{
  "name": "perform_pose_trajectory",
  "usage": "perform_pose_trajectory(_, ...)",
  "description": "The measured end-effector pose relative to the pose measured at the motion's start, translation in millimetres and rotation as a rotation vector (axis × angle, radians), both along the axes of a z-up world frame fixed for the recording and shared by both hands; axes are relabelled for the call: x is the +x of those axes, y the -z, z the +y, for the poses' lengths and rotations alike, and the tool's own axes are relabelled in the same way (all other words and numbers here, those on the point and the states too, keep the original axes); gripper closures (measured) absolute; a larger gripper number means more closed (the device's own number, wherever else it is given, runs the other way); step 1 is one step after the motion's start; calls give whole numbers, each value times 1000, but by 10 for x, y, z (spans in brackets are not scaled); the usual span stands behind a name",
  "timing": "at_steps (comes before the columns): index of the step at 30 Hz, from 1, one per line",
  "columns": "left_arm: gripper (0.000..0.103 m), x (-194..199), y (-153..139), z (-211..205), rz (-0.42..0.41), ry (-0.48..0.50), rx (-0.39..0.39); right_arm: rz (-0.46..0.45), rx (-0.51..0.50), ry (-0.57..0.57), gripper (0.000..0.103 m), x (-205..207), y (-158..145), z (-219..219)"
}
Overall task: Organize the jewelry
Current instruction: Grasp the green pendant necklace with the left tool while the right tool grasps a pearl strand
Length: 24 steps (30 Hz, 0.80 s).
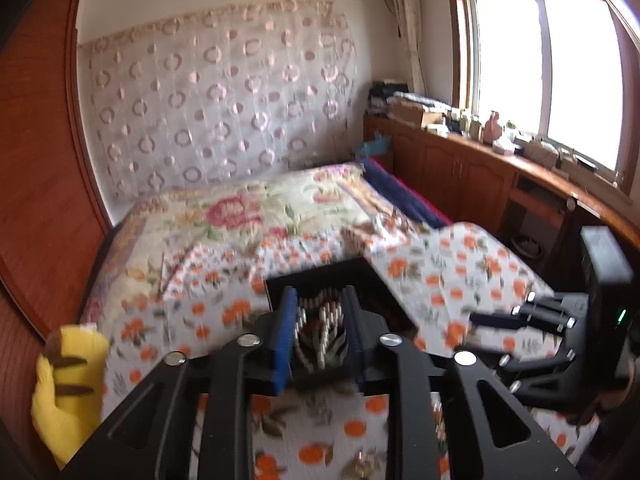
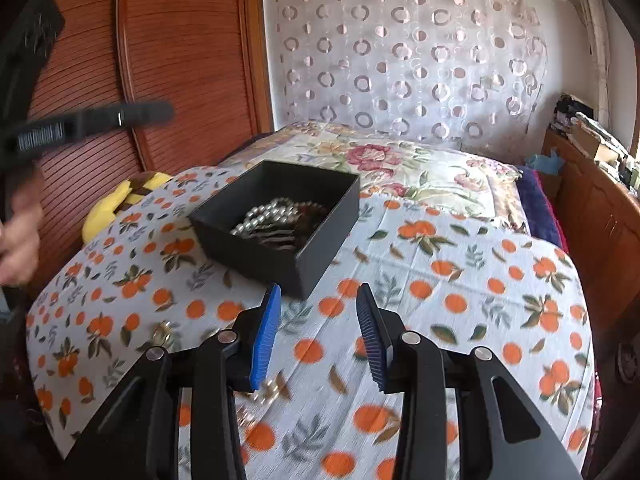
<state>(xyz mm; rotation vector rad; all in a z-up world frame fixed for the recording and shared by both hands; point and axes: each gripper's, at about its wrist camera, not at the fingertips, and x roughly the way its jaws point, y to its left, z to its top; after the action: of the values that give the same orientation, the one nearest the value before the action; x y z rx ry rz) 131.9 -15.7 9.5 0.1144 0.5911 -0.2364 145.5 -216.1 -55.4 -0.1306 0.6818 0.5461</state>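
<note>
Bed with orange-print cloth (image 2: 460, 280) over floral bedspread (image 2: 420, 176). On cloth: open black box (image 2: 320, 236) of pearl strands, small gold jewelry piece (image 2: 162, 330), beaded chain (image 2: 268, 394) near front edge. Yellow plush (image 2: 116, 204) at left edge.

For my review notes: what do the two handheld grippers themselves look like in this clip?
Both match: black linkage arms with round silver pivot bolts, ending in ribbed blue pads. That holds for the left gripper and the right gripper. In the left view, the right one's boxy black body shows a small green light. No cables or sleeves are visible.
</note>
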Motion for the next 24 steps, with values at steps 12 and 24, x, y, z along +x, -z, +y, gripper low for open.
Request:
perform_pose_trajectory(12, 58, -259, 721, 232, 151, -21, -9, 82, -31, -95, 71, -202, 228, 245)
perform_pose_trajectory(24, 43, -238, 1146, 279, 262, -10, 31, 215, -23, -118, 76, -115, 490, 315)
